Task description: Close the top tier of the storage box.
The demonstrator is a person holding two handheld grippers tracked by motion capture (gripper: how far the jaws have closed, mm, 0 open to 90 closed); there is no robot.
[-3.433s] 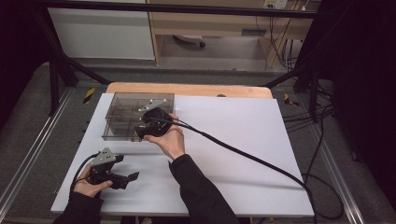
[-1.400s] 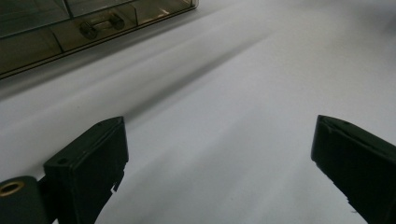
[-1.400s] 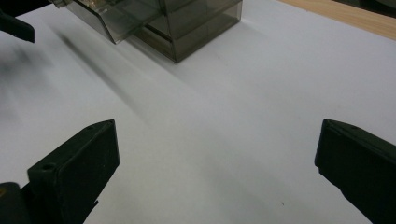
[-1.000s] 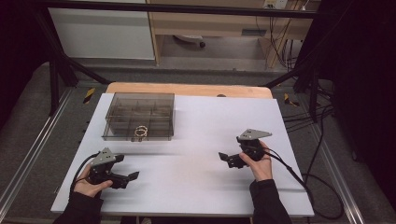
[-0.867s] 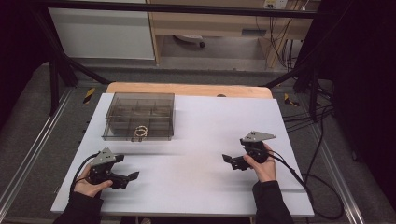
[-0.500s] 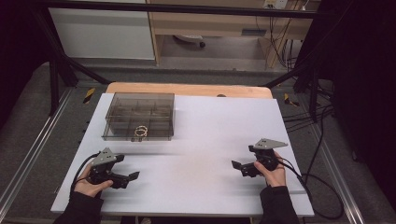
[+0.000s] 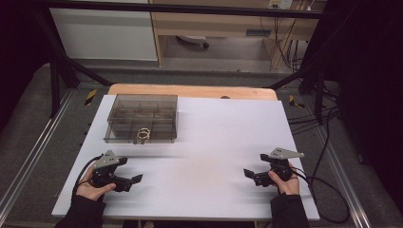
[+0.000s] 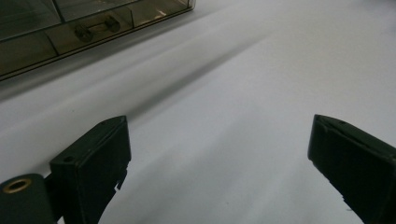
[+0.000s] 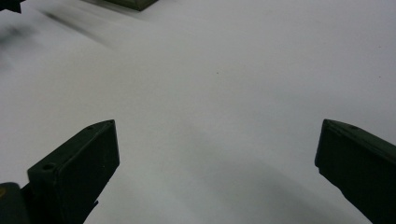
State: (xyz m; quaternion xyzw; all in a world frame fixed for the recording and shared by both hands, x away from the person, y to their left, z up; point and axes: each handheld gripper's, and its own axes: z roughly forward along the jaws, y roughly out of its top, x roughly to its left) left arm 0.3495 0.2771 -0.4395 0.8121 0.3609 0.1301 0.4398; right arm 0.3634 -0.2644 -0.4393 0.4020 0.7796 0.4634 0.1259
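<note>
Compartment box (image 7: pixel 141 118) holds a ring-shaped item (image 7: pixel 143 134) in a front cell; both grippers' fingers spread, empty.

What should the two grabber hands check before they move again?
1. Left gripper open, nothing between its jaws: ok.
2. Right gripper open, nothing between its jaws: ok.
3. Clear box sits flat on the white table, apart from both grippers: ok.
4. Small ring-shaped thing lies in a front compartment of the box: ok.
5. Whether the box has a lid shut over it: cannot tell.
6. Right gripper's cable hangs off the table edge, away from the box: ok.
</note>
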